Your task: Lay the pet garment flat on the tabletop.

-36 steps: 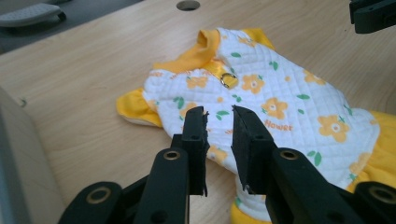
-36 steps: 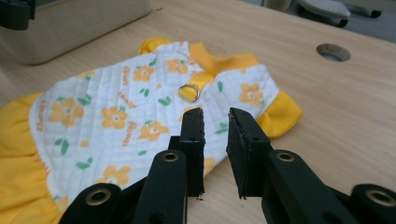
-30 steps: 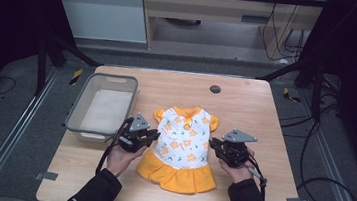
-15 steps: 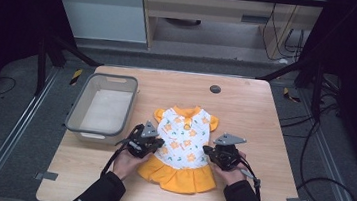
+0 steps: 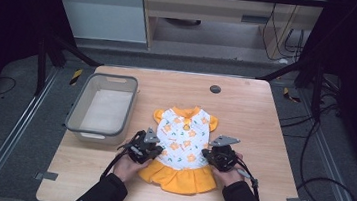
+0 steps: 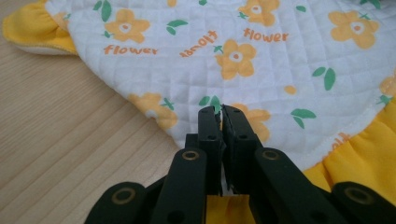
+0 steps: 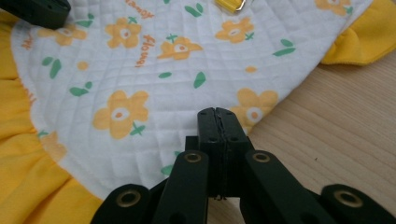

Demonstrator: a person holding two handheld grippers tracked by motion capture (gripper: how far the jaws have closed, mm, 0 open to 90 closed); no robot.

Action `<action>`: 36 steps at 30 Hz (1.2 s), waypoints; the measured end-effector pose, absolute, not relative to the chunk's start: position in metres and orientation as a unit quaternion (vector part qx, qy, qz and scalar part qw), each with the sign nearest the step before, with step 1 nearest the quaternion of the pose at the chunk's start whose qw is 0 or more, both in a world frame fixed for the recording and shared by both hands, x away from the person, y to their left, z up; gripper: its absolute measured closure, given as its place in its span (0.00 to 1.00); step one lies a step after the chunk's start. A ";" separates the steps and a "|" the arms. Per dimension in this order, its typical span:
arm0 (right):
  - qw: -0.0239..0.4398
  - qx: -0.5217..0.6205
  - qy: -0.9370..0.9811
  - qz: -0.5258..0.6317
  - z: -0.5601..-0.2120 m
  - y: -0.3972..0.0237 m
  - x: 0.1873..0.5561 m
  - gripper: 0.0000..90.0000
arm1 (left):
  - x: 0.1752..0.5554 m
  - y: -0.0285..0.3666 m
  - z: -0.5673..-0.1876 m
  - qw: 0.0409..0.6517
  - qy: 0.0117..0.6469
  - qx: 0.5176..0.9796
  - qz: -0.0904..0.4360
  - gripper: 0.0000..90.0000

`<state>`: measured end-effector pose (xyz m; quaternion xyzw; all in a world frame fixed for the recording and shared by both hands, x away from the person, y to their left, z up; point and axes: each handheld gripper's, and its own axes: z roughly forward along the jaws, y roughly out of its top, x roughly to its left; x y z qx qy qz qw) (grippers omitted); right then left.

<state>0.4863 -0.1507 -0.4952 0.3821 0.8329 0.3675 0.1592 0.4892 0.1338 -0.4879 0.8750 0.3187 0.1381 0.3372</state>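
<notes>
Both grippers have come in from the dress's flanks over the last second and now sit right at its waist, 1 on each side edge.

Nearest the person, 2 dark sleeves enter from the bottom of the high view, each hand wrapped around its tool. The left gripper [image 5: 147, 148] rests on the left edge of the little dress [image 5: 180, 146]; in the left gripper view its 2 black jaws are pressed almost together, with only a thin slit between the tips, lying over the white quilted cloth just above the yellow skirt. Whether cloth is caught between them I cannot tell. The right gripper [image 5: 221, 155] sits at the dress's right edge; in the right gripper view its jaws meet fully, tips over the border of the white fabric where it ends on the wood, and again no pinched cloth can be made out.

The dress lies flat in the middle of the wooden table [image 5: 255, 118], yellow ruffled skirt toward the person, yellow collar and sleeves pointing away, its white bodice printed with orange flowers and the word "flower".

Farther off to the left stands a grey bin [image 5: 101, 105], apart from the dress. Beyond the collar, a small dark round spot [image 5: 215, 89] marks the tabletop.
</notes>
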 end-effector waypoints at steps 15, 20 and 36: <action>0.166 0.386 0.837 0.350 -0.498 -0.153 0.490 1.00 | 0.480 0.130 -0.490 0.340 0.316 0.876 0.133 0.95; 0.164 0.393 0.830 0.361 -0.494 -0.154 0.489 0.98 | 0.480 0.135 -0.483 0.355 0.316 0.868 0.141 0.82; 0.194 0.419 0.770 0.440 -0.461 -0.195 0.464 0.66 | 0.453 0.181 -0.455 0.408 0.340 0.832 0.160 0.50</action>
